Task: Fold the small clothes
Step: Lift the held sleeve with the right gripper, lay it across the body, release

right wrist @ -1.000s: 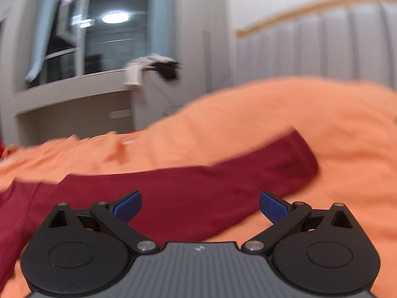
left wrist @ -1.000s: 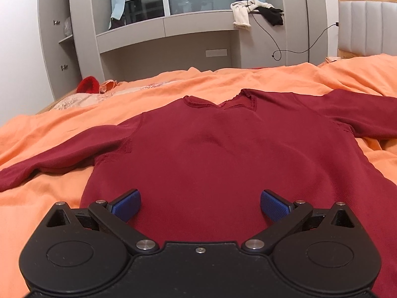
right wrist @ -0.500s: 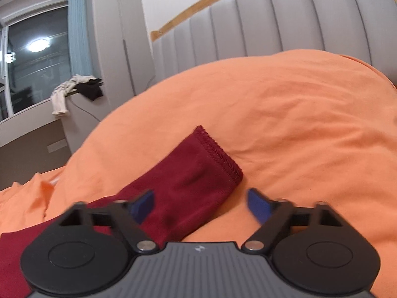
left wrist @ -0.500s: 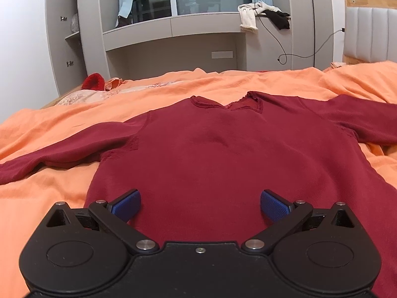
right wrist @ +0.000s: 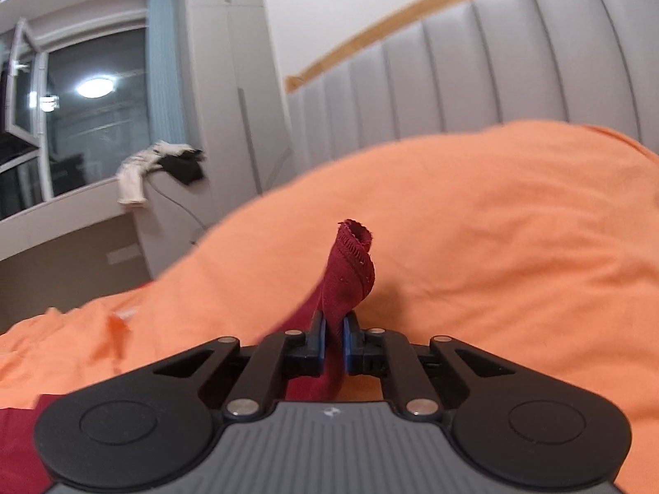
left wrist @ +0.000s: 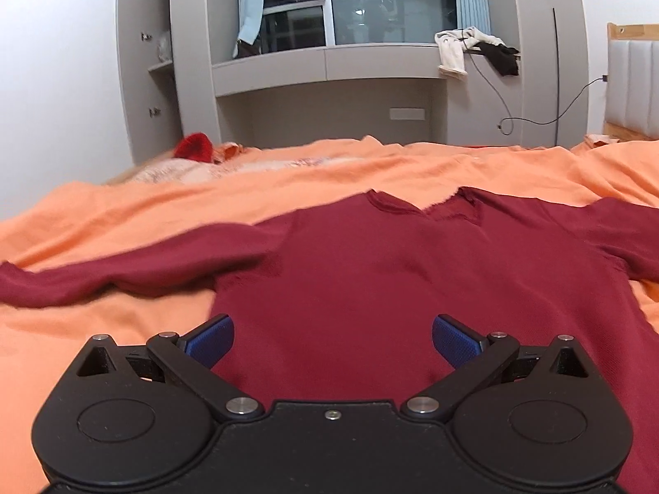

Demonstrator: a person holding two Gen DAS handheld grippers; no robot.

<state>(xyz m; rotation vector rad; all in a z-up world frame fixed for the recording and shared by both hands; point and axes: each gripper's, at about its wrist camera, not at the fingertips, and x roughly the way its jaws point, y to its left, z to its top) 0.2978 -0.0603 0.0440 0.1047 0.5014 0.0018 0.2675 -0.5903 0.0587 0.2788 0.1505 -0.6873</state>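
A dark red long-sleeved sweater [left wrist: 395, 288] lies flat on the orange bedsheet [left wrist: 123, 214], neck away from me, sleeves spread to both sides. My left gripper [left wrist: 333, 339] is open and empty, low over the sweater's lower body. My right gripper [right wrist: 333, 343] is shut on the cuff end of the sweater's right sleeve [right wrist: 350, 271]. The cuff stands up bunched between the blue pads [right wrist: 318, 339], above the sheet.
A grey padded headboard [right wrist: 473, 82] stands behind the raised orange bedding at the right. A grey window unit [left wrist: 329, 66] with draped clothes [left wrist: 453, 53] faces the bed's far side. A red item [left wrist: 193, 146] and pale fabric lie at the far left.
My right gripper moved along the sleeve to its cuff, closed on it and lifted it. My left gripper shifted a little, still open over the sweater.
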